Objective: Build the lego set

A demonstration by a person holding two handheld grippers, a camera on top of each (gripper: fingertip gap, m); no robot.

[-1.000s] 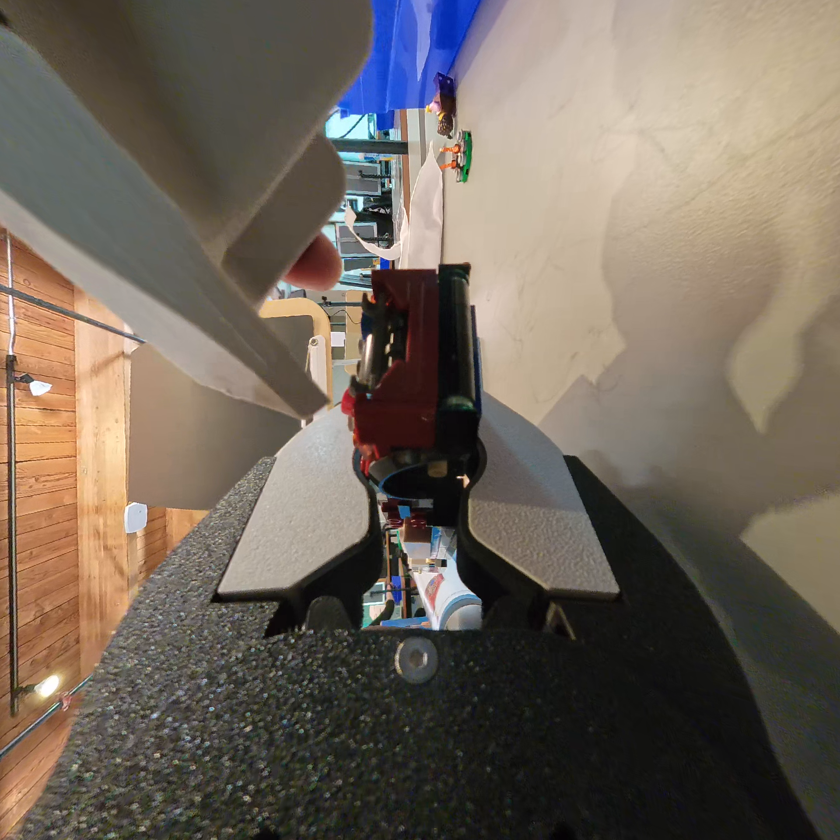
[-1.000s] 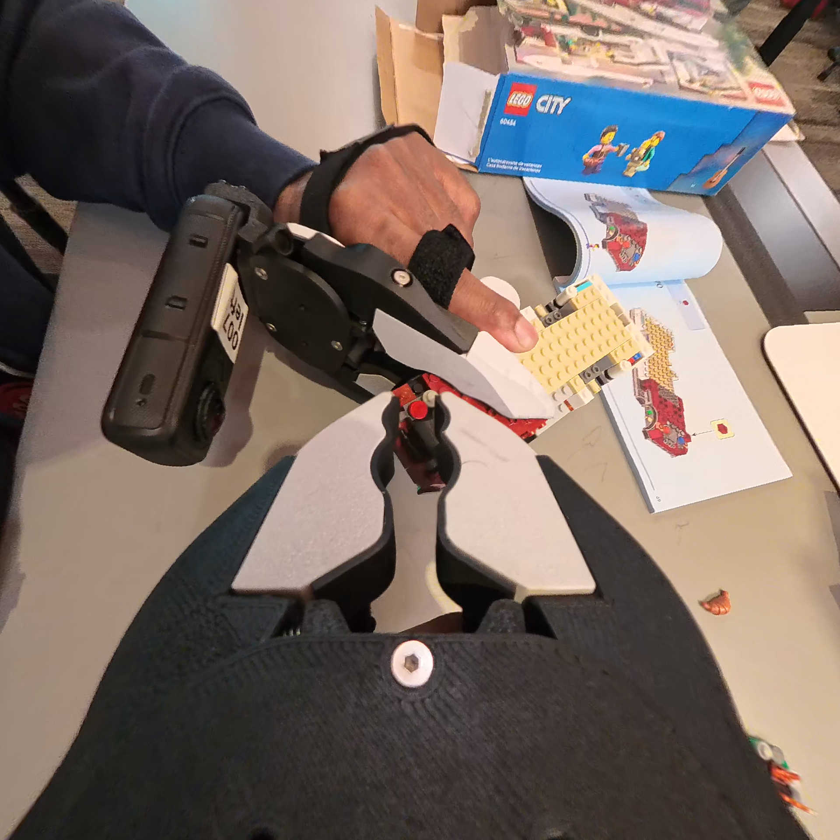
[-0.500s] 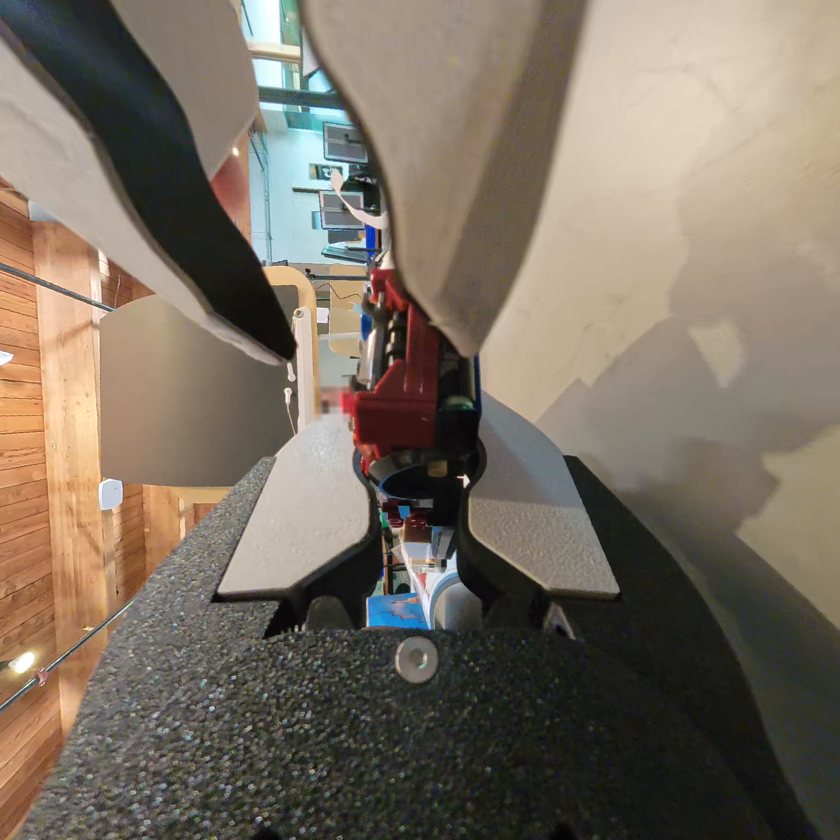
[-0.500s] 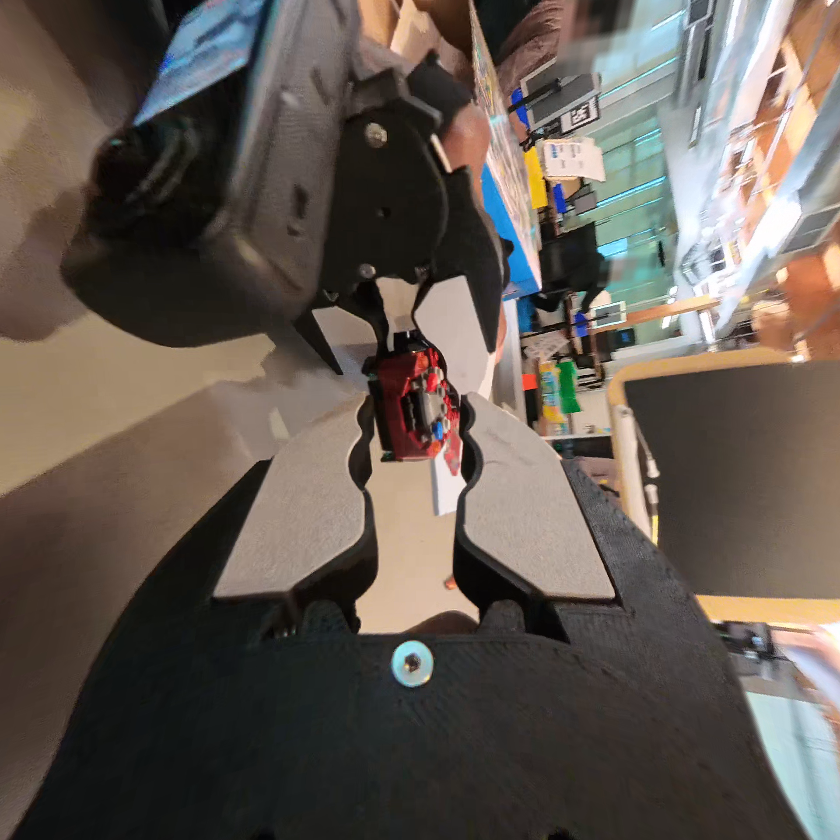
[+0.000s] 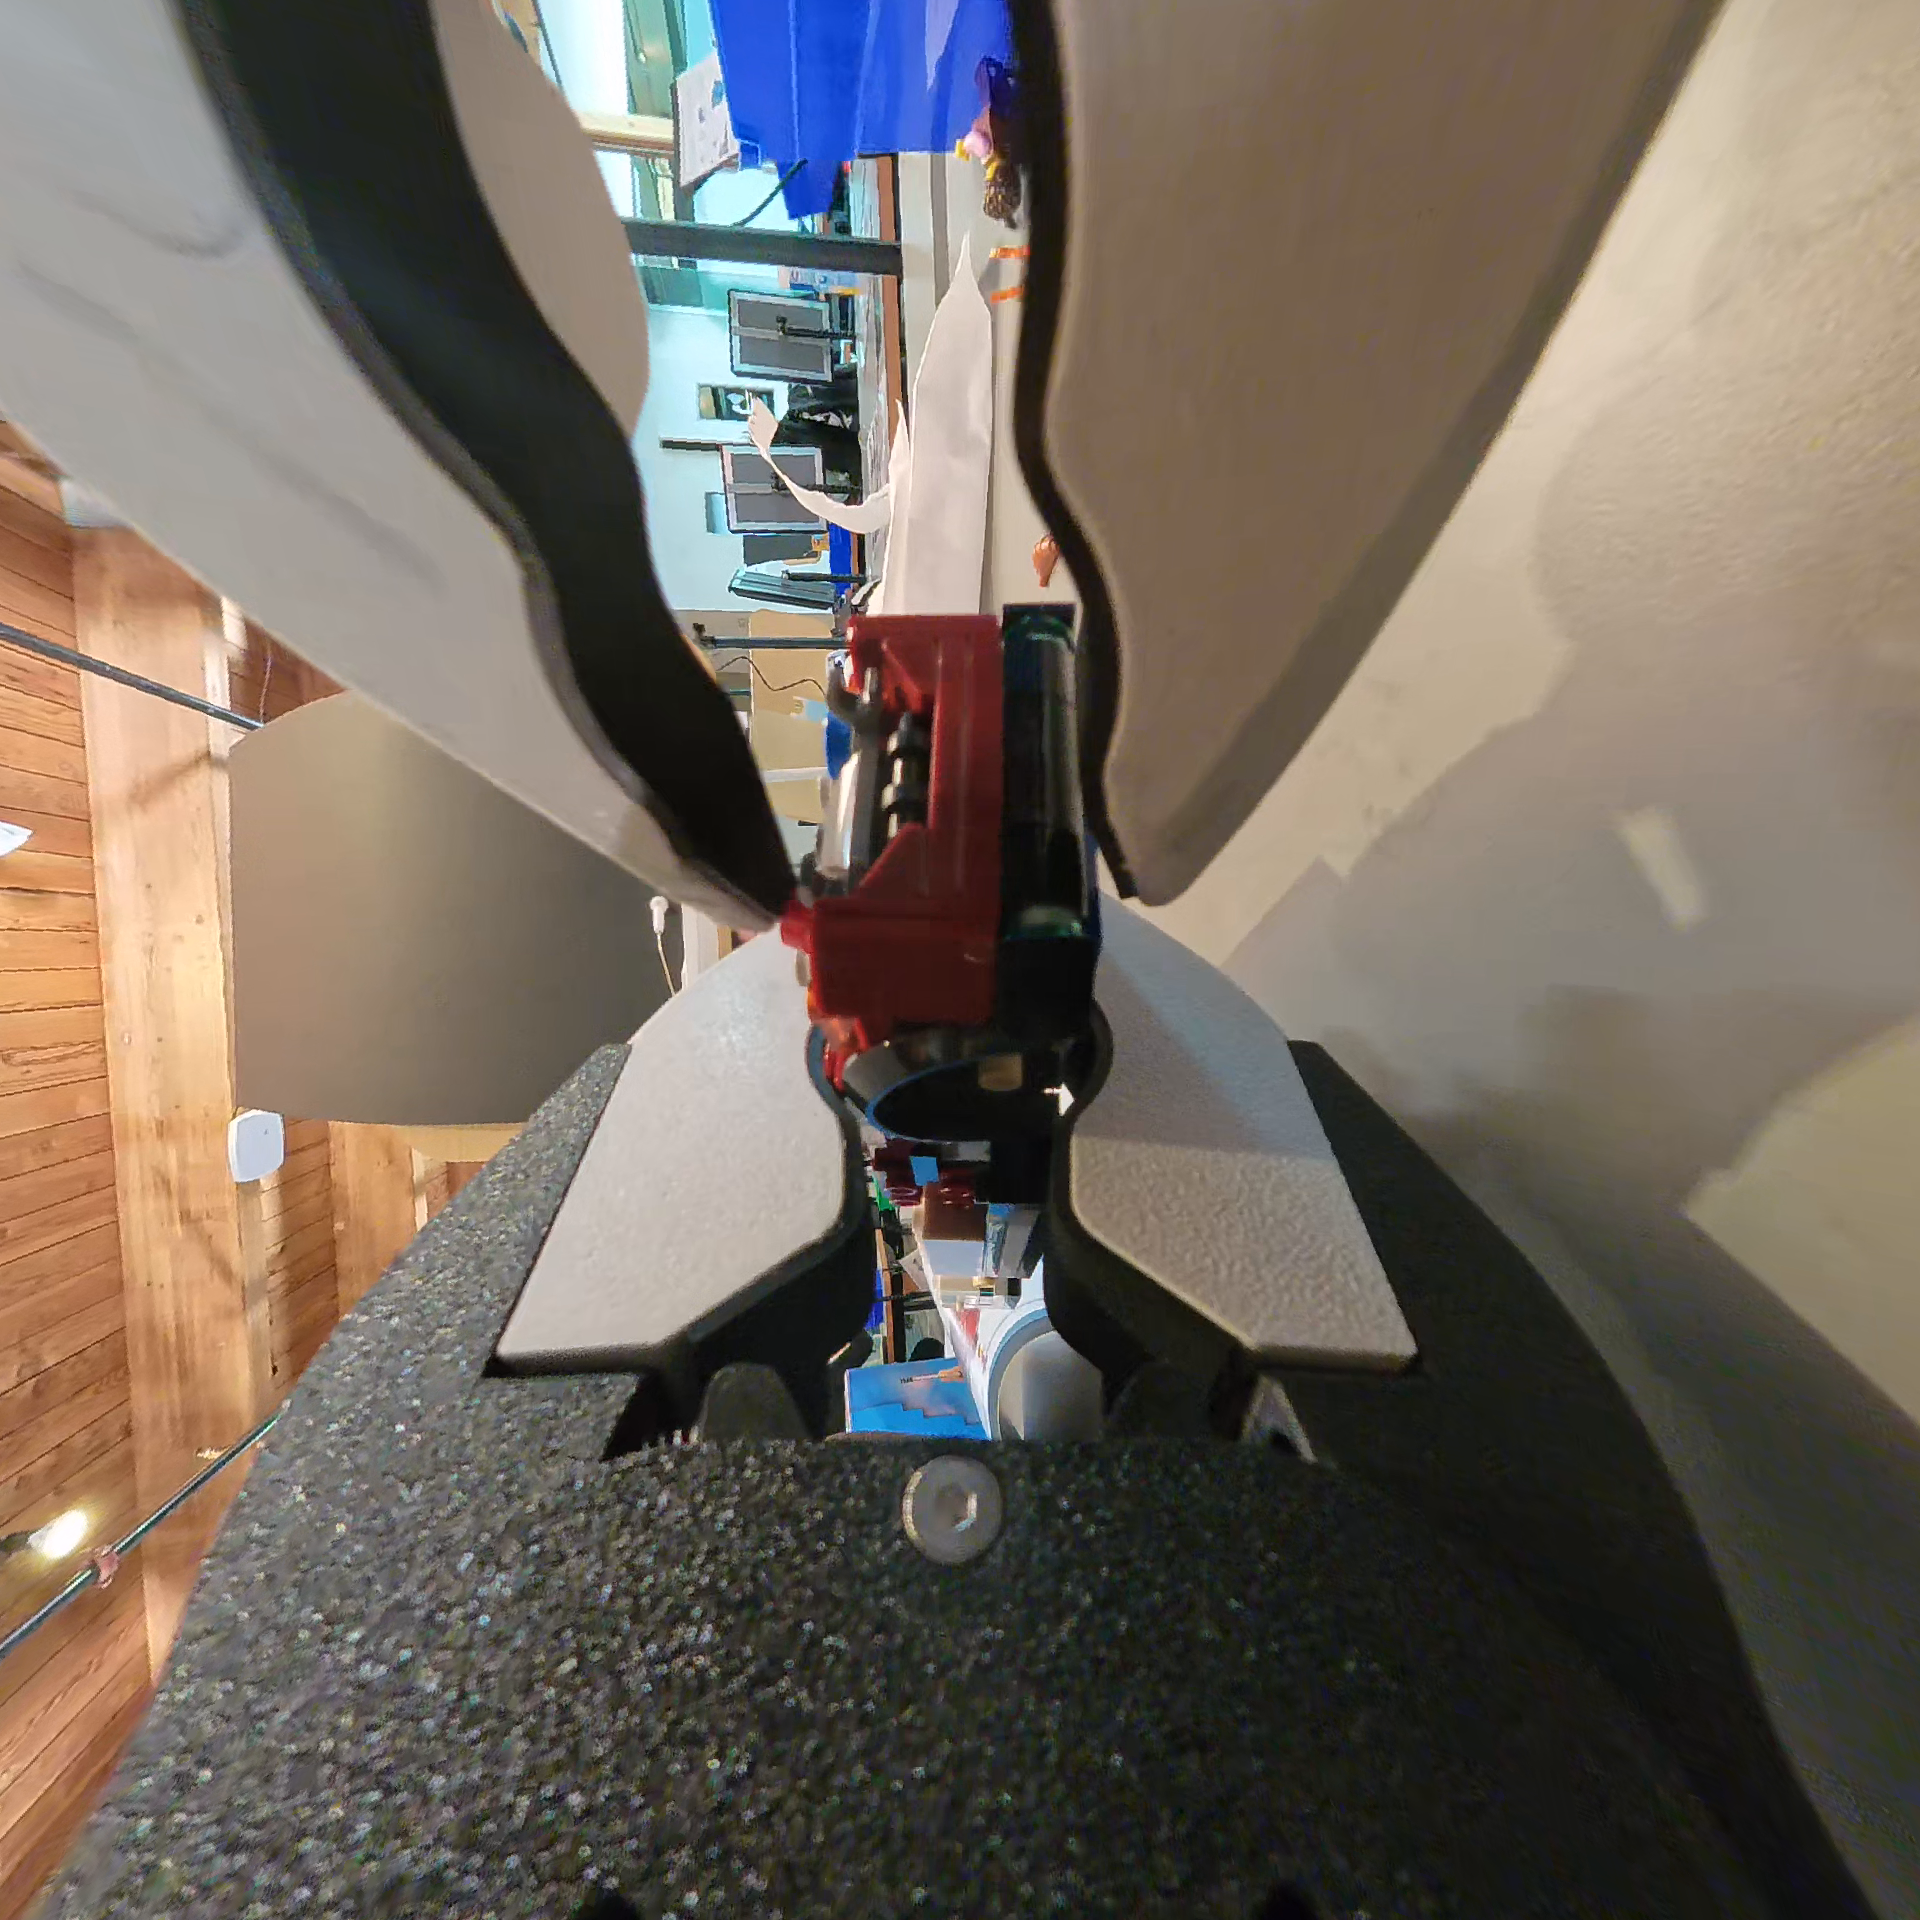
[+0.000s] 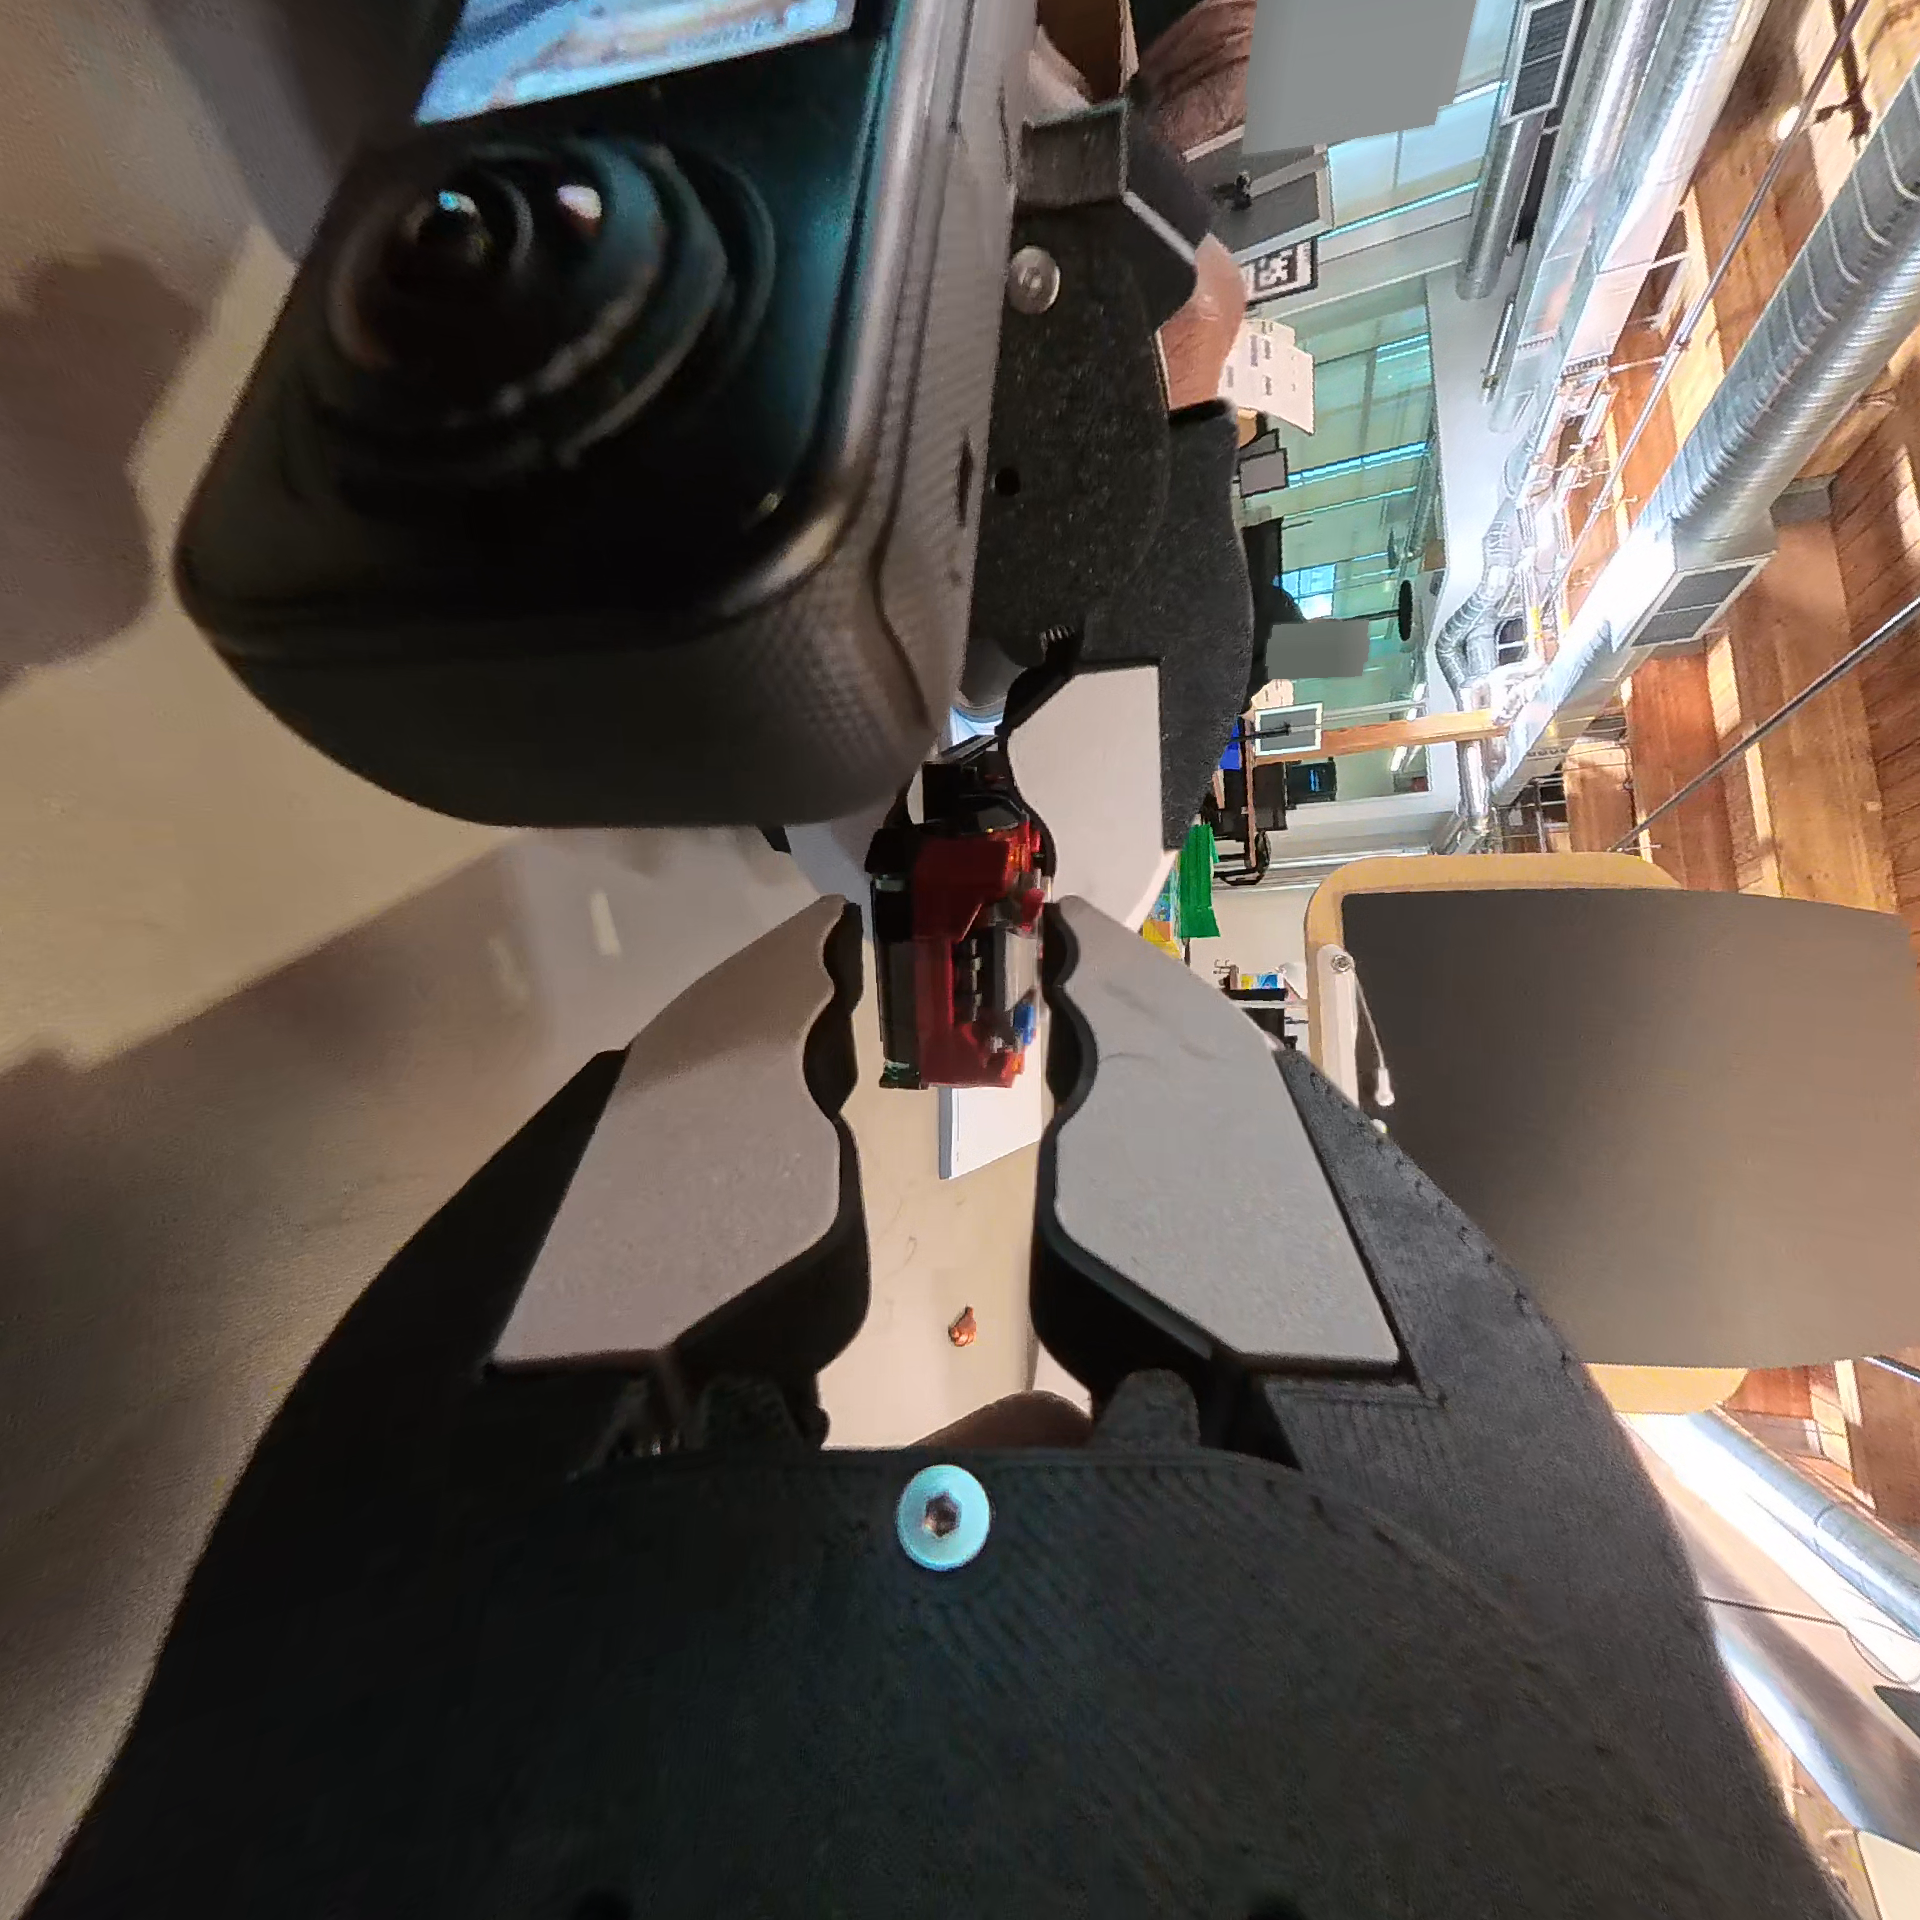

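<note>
Item: brick model [image 5: 935,842], red and black, held off the tabletop [image 5: 1558,520], which shows pale at 3 o'clock in the left wrist view. Left gripper [image 5: 951,1039]: jaws part-open, shut on the model's near end, both pads pressed to it; holding firm. Right gripper [image 5: 935,894] enters that view from 12 o'clock, opposed tip to tip; its left finger [image 5: 717,873] touches a red stud on the model's left side, its right finger [image 5: 1143,810] sits just beside the black side, and contact there cannot be told. In the right wrist view the same gripper [image 6: 951,935] has jaws part-open with the model [image 6: 956,966] between them; the right fingertip [image 6: 1070,935] touches the red side, while the left fingertip [image 6: 831,935] appears to leave a thin gap. Beyond, at 12 o'clock, the left unit's camera [image 6: 540,416]; a small orange piece [image 6: 963,1325] lies on the table at 6 o'clock. Handling note: likely best to keep the left grip steady, square the right jaws on flat faces rather than on the stud, and close gently to avoid popping bricks apart.
</note>
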